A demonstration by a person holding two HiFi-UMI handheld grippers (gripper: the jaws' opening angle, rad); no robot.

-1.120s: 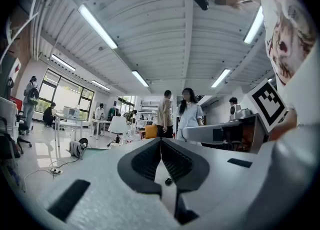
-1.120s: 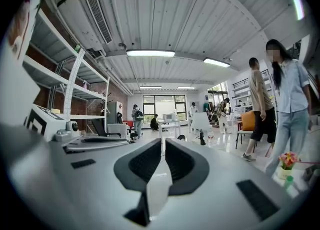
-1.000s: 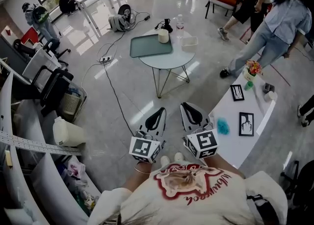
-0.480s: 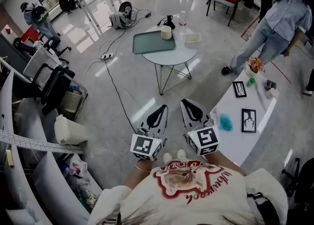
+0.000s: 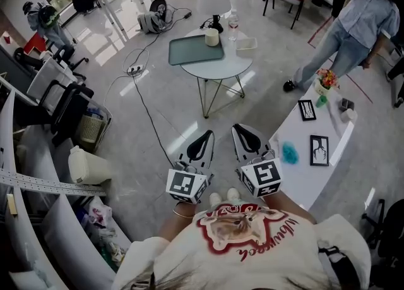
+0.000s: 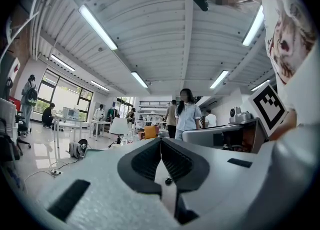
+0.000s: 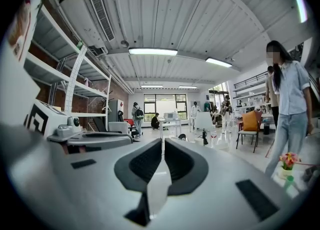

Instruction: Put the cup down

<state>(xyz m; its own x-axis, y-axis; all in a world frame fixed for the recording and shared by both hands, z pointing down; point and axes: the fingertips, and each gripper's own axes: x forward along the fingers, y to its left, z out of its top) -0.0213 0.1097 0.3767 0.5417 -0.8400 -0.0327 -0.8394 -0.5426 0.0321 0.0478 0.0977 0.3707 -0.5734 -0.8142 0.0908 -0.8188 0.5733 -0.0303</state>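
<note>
2 grippers are held side by side, level, close in front of the person's chest, and both are empty. The left gripper (image 5: pixel 203 143) has its jaws pressed together with nothing between them; the left gripper view shows the 2 black pads (image 6: pixel 145 161) meeting at a thin seam. The right gripper (image 5: pixel 243 138) is the same: in the right gripper view its pads (image 7: pixel 181 163) touch along their length and grip nothing.

The cup (image 5: pixel 212 36), a pale cream one, stands upright on the round white table (image 5: pixel 218 78) well ahead of both grippers, across a stretch of bare grey floor. It is at the far right corner of the grey-green tray (image 5: pixel 194 50); whether it rests on the tray or just behind it cannot be told. A clear bottle (image 5: pixel 233 26) stands just right of the cup, and a shallow clear container (image 5: pixel 245 45) lies near the table's right rim. The cup is well apart from either pair of jaws, and both grippers point roughly toward the table.

To the right of the right gripper runs a white counter (image 5: pixel 297 181) carrying 2 framed pictures (image 5: pixel 319 150), a blue fluffy object (image 5: pixel 289 153) and a small pot of flowers (image 5: pixel 326 85). A person in a light blue shirt (image 5: pixel 361 20) walks beyond that counter. A black cable (image 5: pixel 148 115) trails over the floor left of the table.
</note>
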